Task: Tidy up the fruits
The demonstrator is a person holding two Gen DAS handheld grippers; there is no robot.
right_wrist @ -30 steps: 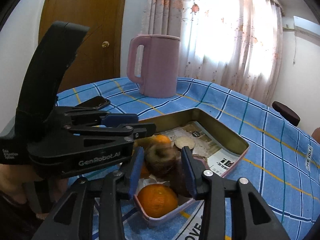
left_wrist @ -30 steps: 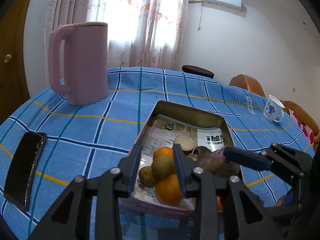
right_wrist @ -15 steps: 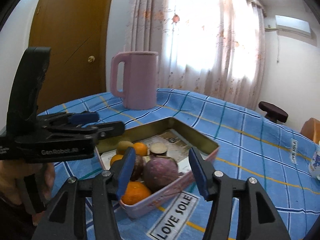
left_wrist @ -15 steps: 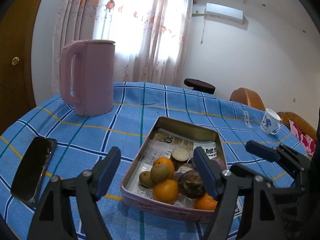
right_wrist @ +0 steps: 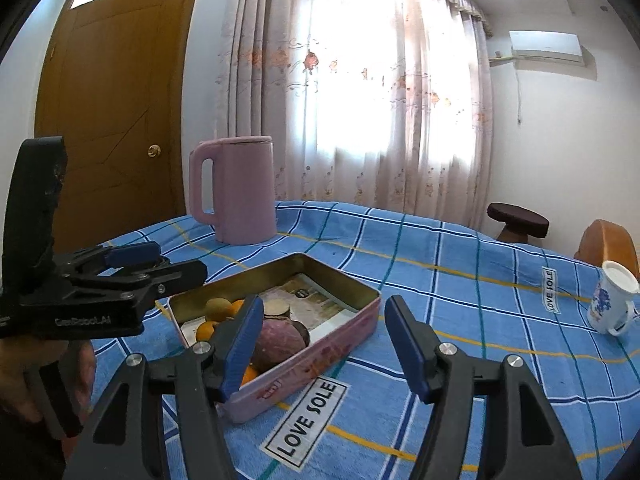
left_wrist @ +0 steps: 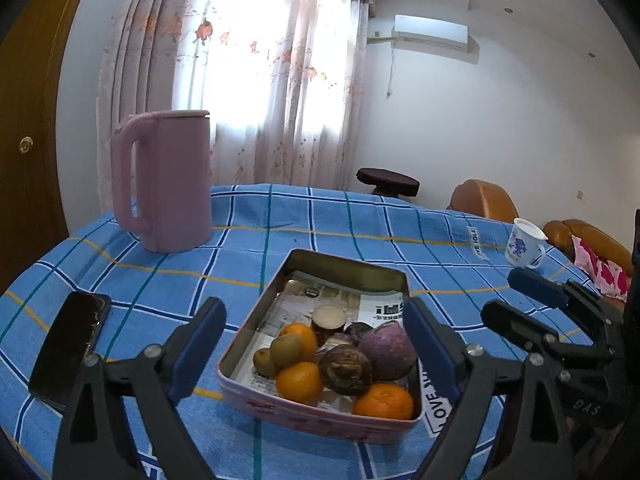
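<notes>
Opening, both empty: left gripper (left_wrist: 316, 344), right gripper (right_wrist: 324, 344); three oranges (left_wrist: 299, 382), perhaps two kiwis (left_wrist: 286, 350).

Glossy metal tin (left_wrist: 344, 270), paper lining (left_wrist: 320, 300), matt woven cloth (left_wrist: 240, 252), smooth plastic jug (left_wrist: 168, 180)

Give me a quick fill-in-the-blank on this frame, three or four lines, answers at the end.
1. The fruit lies in a rectangular ____ lined with newspaper.
2. The kettle on the tablecloth is coloured ____.
3. Left of the tin, a black ____ lies flat.
4. The white cup bears a ____ flower print.

Answers: tin; pink; phone; blue
</notes>
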